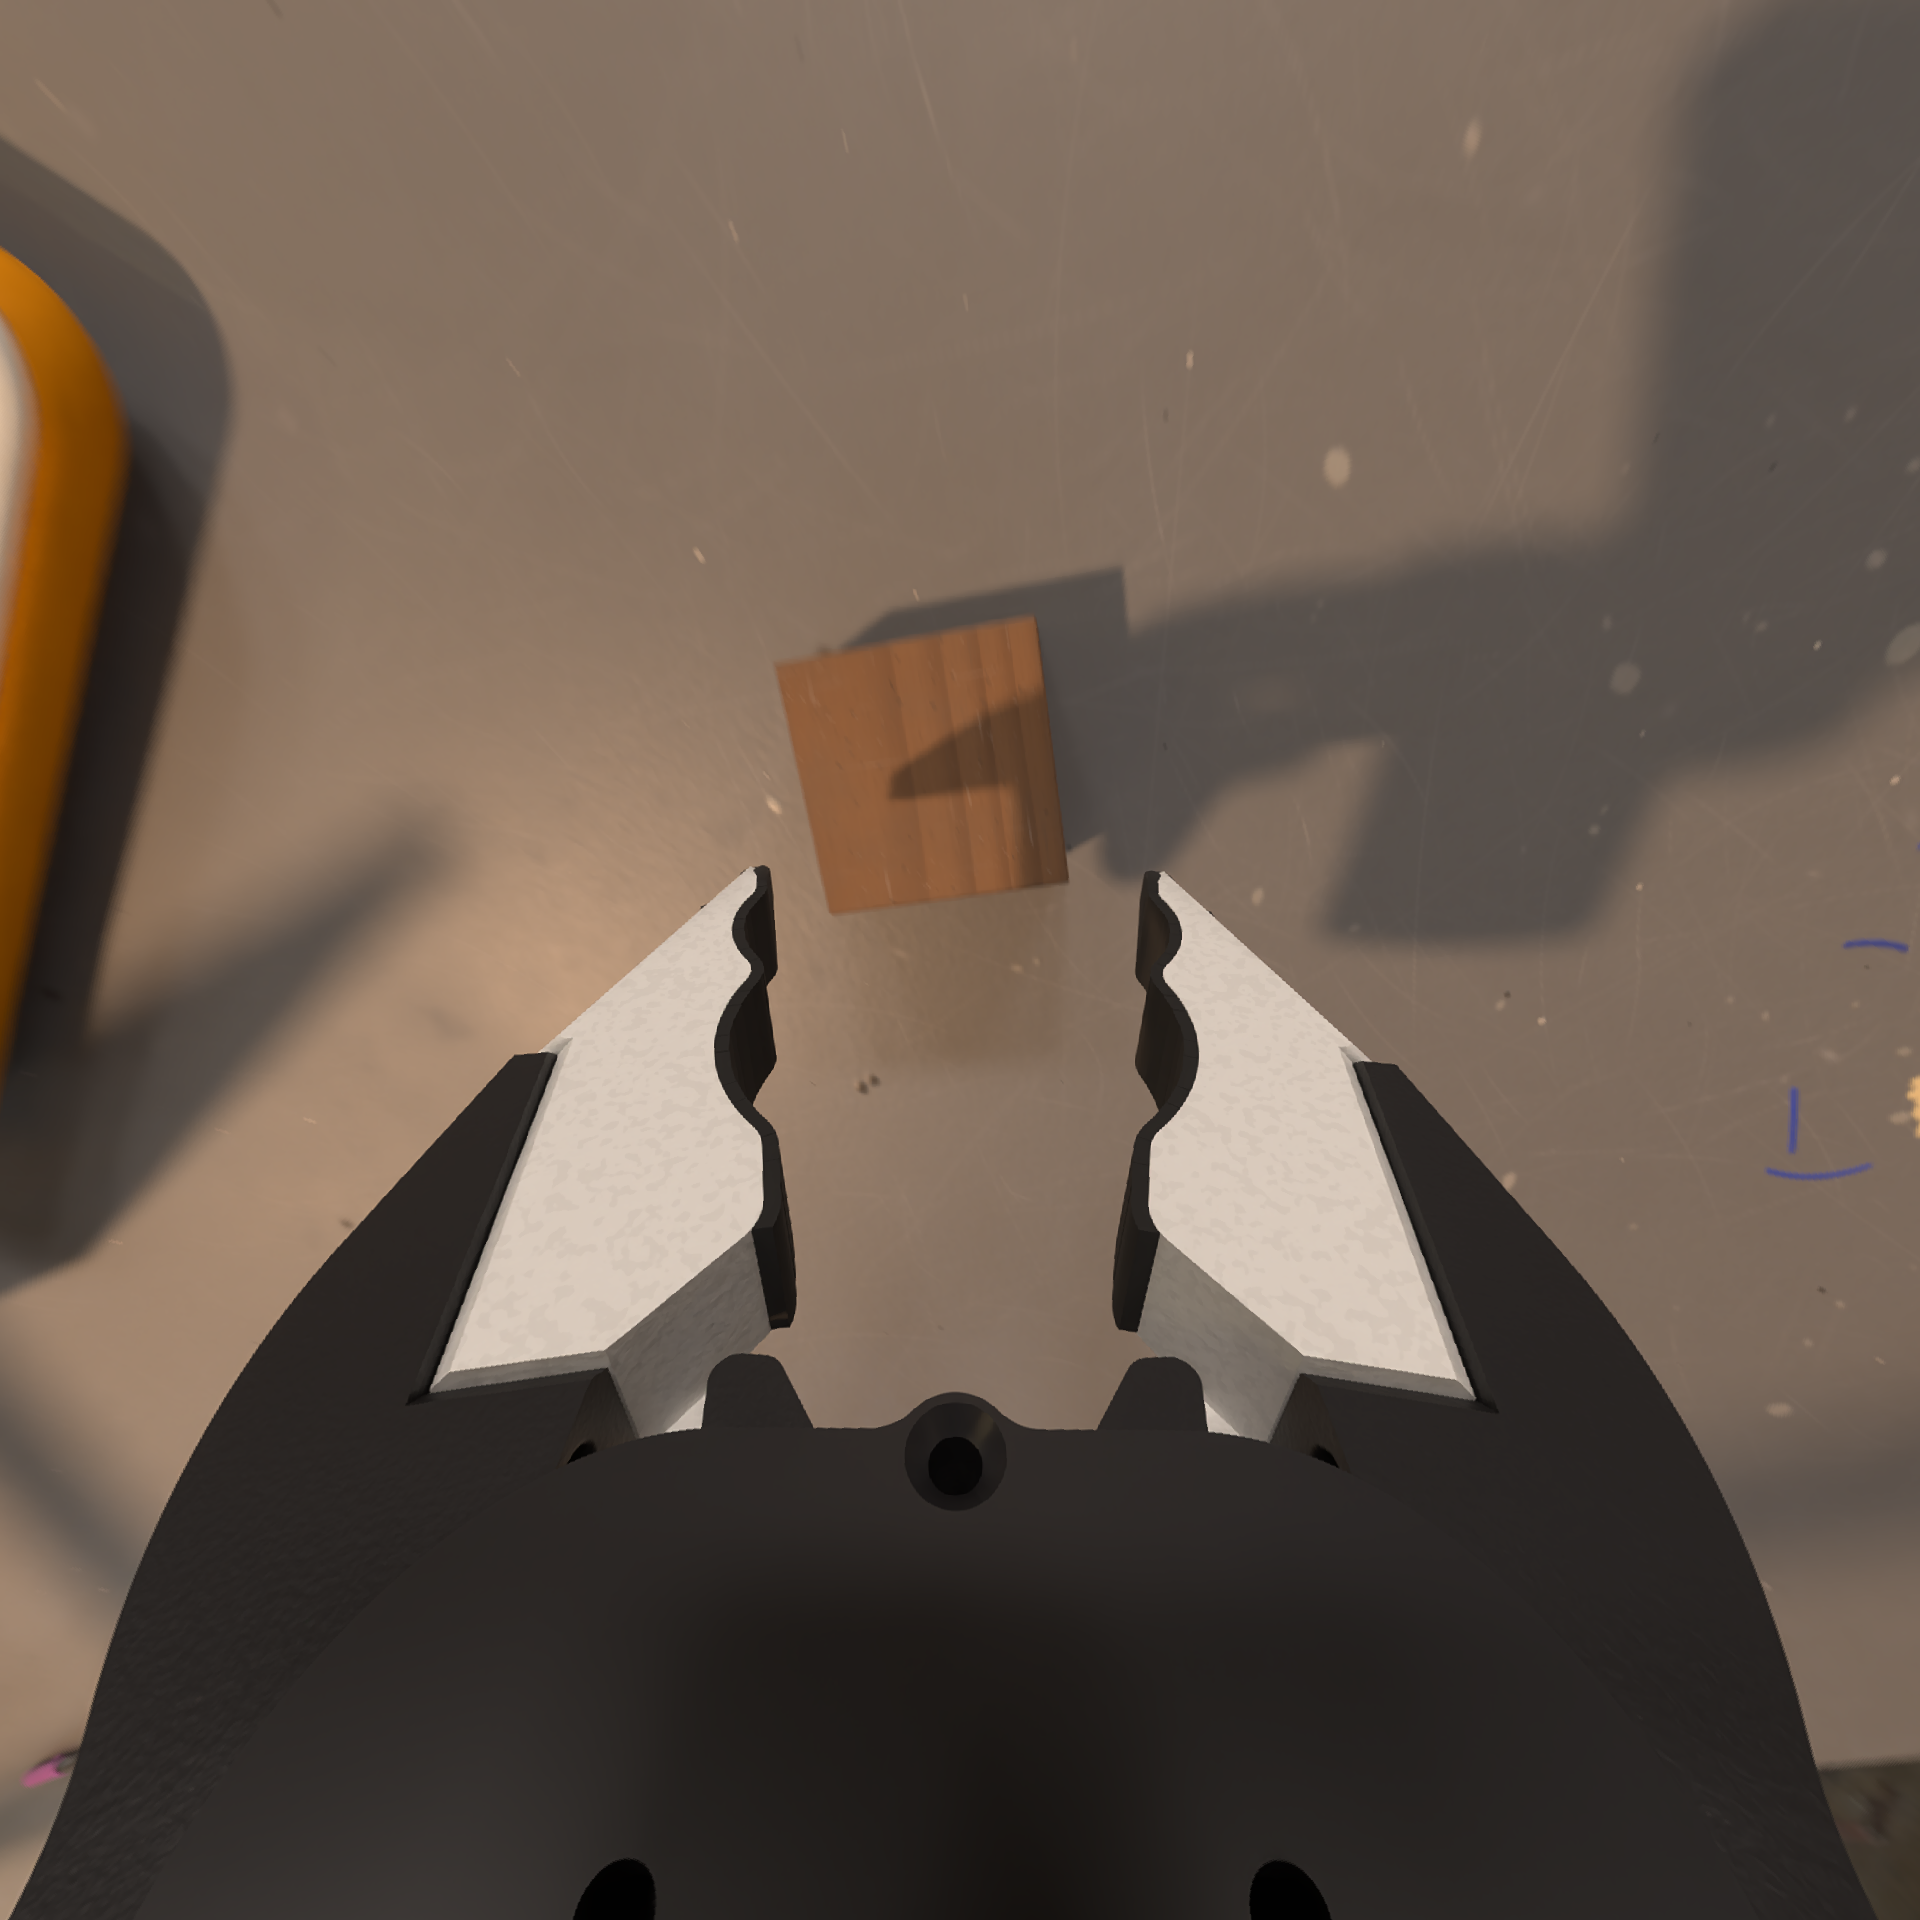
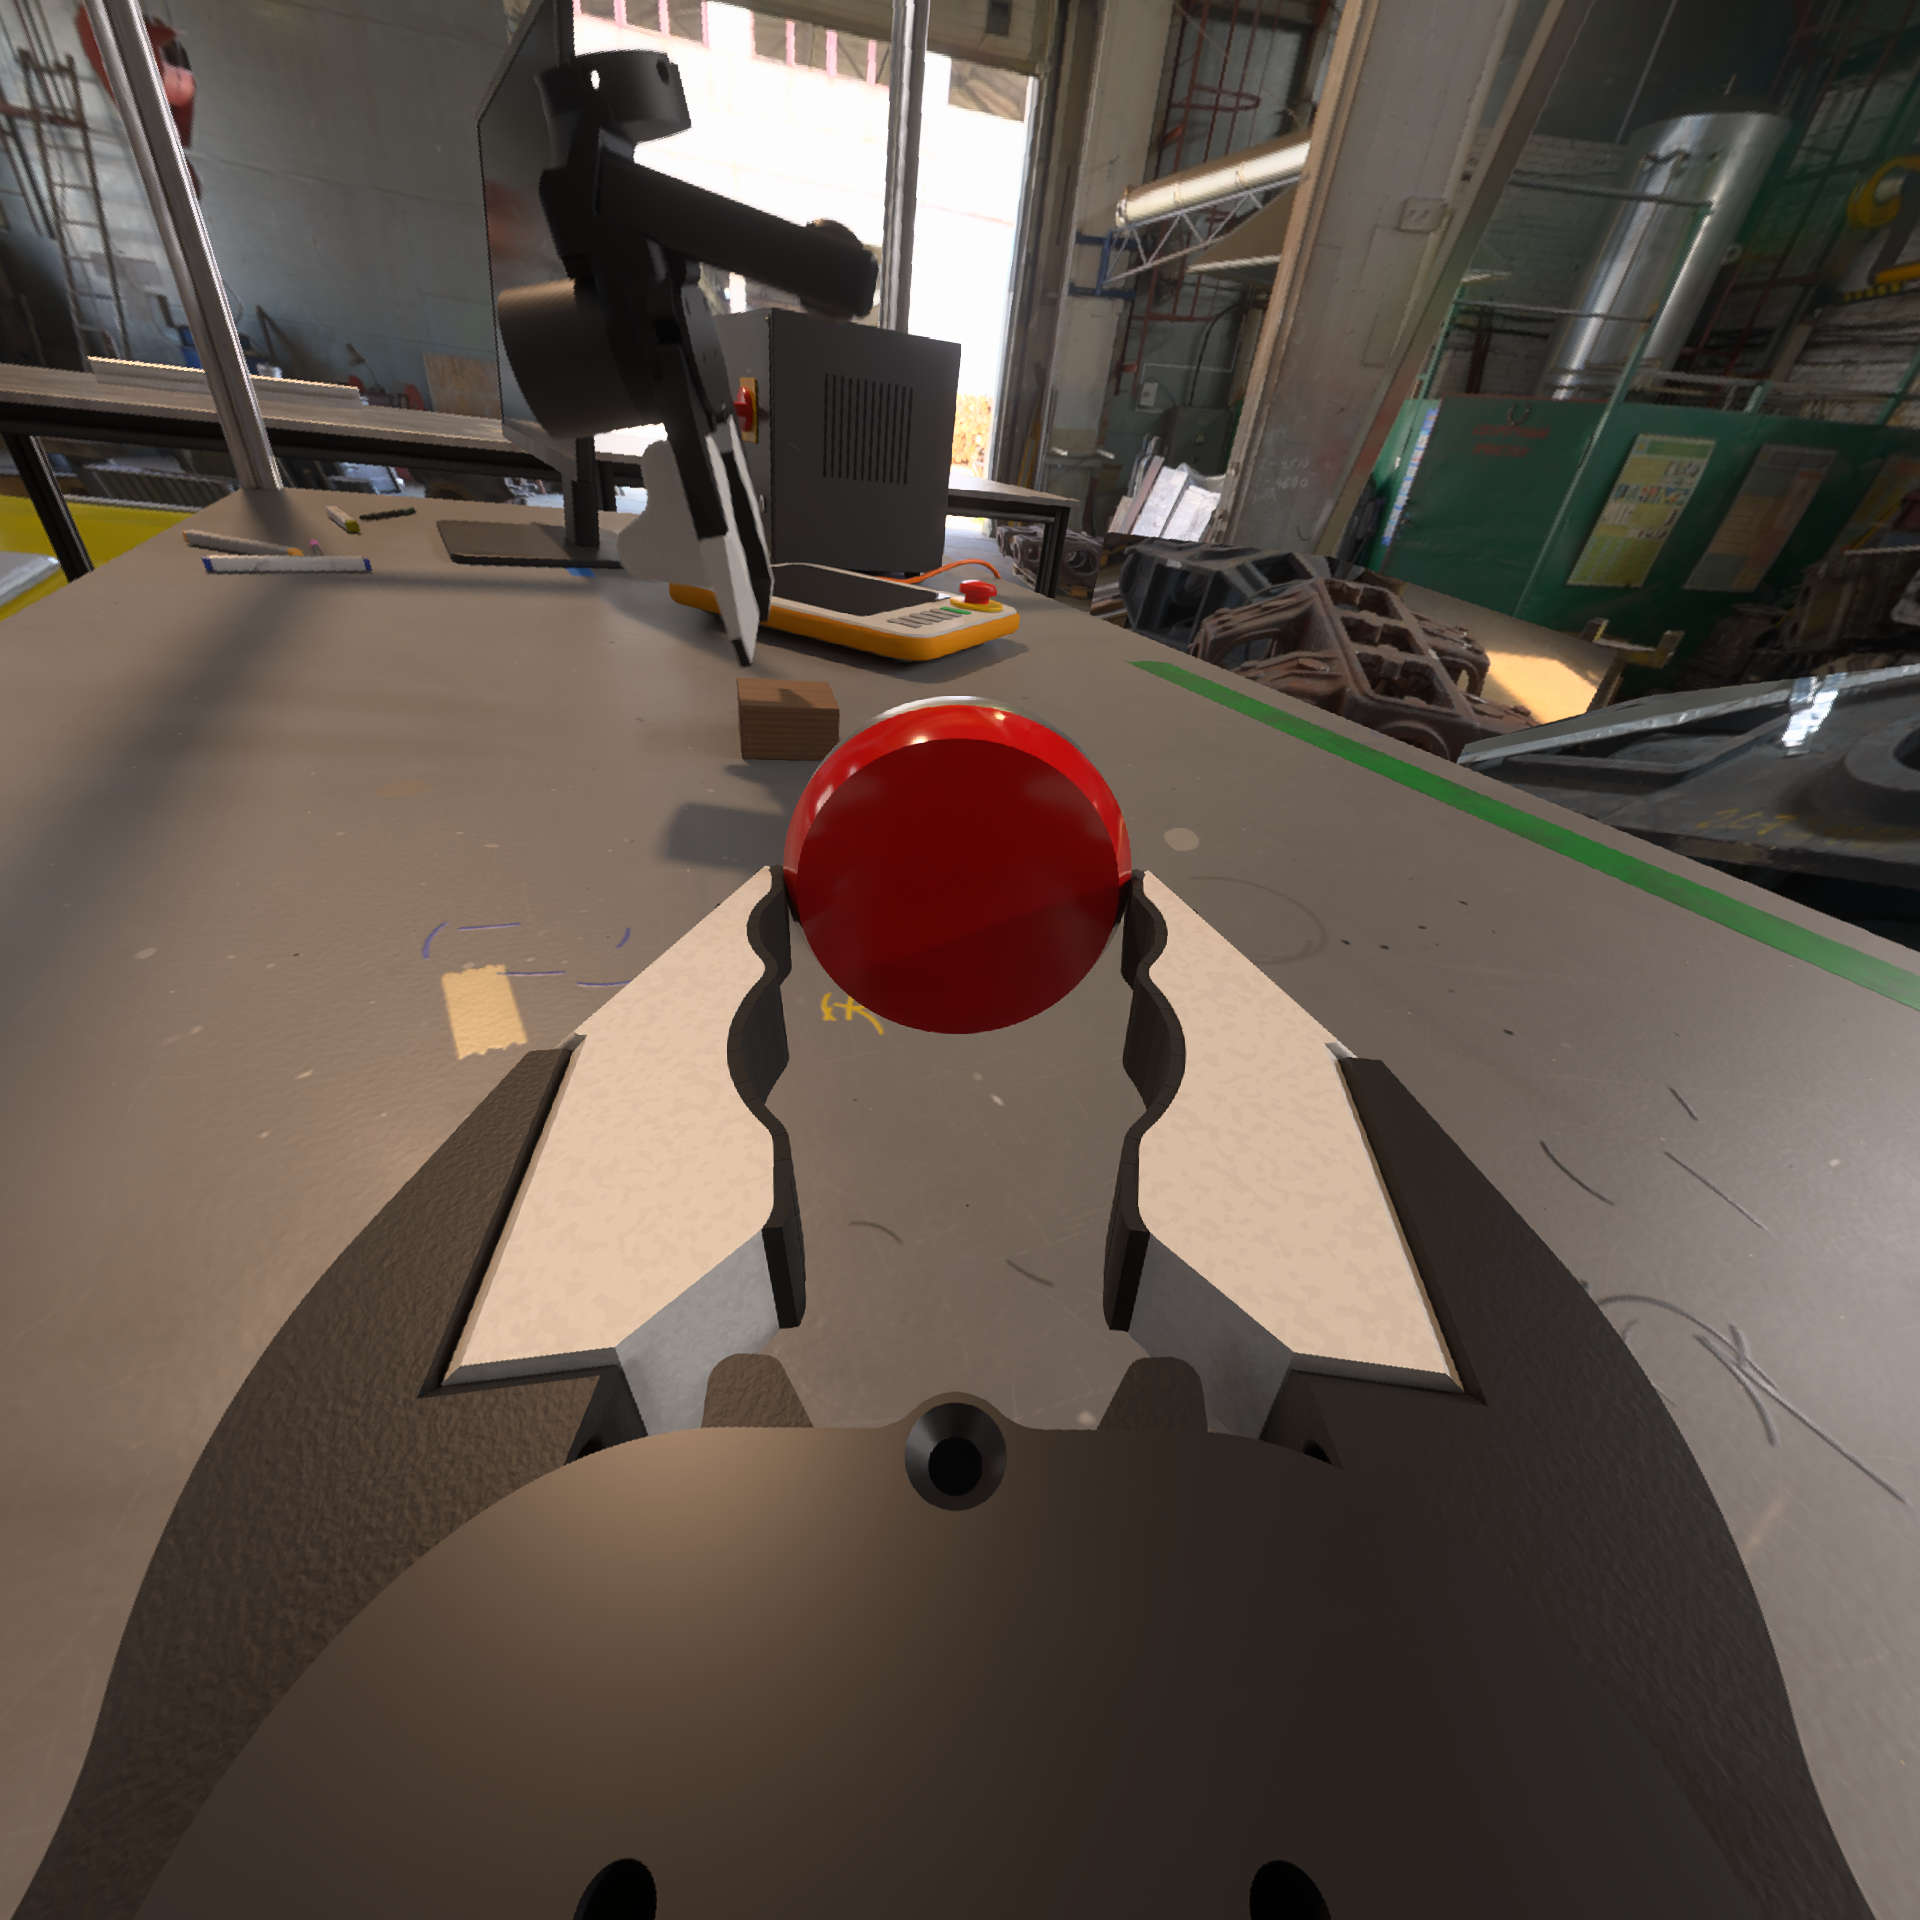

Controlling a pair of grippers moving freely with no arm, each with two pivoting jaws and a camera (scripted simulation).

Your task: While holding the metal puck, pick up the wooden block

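The wooden block (image 1: 925,764) lies flat on the grey-brown table, straight below and just ahead of my left gripper (image 1: 954,883). That gripper points down at the table, open and empty, fingertips above the block's near edge. My right gripper (image 2: 956,883) is shut on the red metal puck (image 2: 956,868), held at the fingertips above the table. In the right wrist view the block (image 2: 788,719) sits beyond the puck, and the left gripper (image 2: 727,561) hangs over it, pointing down.
An orange-and-white control pendant (image 2: 883,613) lies behind the block; its orange edge shows at the far left of the left wrist view (image 1: 52,623). A dark control box (image 2: 862,436), a monitor stand (image 2: 582,499) and markers (image 2: 286,563) stand farther back. A green stripe (image 2: 1558,831) runs near the table's right edge.
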